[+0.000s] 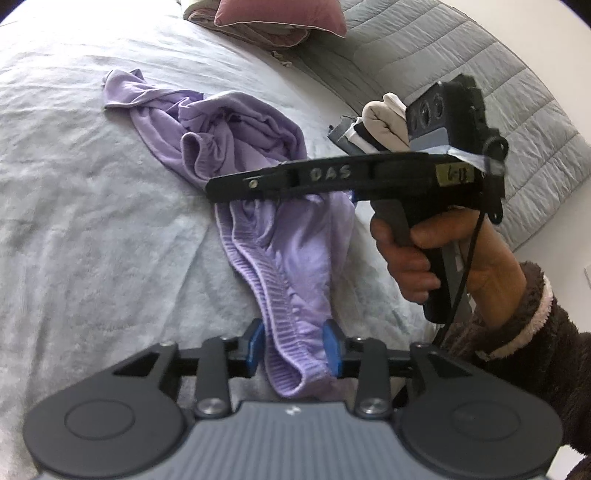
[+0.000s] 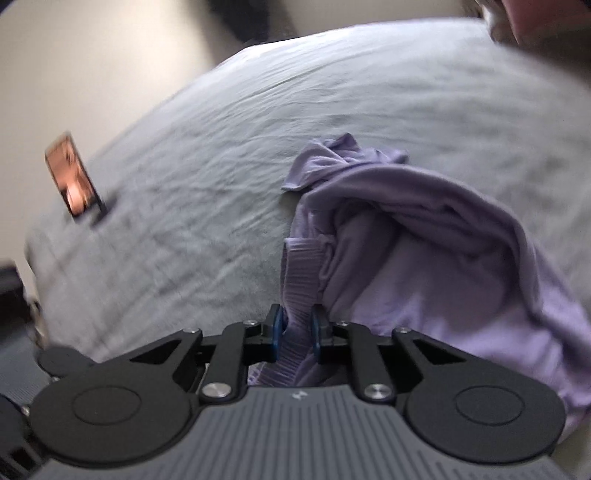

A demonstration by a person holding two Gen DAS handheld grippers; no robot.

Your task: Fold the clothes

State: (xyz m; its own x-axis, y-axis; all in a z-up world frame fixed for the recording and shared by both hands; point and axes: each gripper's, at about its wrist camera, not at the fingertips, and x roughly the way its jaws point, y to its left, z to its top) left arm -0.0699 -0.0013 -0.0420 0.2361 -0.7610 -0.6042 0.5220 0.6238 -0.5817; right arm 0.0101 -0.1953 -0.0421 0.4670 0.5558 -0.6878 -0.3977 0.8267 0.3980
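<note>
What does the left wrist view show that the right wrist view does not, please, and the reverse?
Only the left wrist view shows the right gripper from outside, the hand holding it, the maroon pillow and the folded pile. Only the right wrist view shows a blurred copper-coloured object on the bed's far side. Both show the crumpled lilac garment on the grey bedspread, its ribbed hem between blue pads.

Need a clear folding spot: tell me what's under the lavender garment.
The lavender garment lies crumpled on the pale grey blanket; only blanket shows around it. Anything beneath its bunched folds is covered.
</note>
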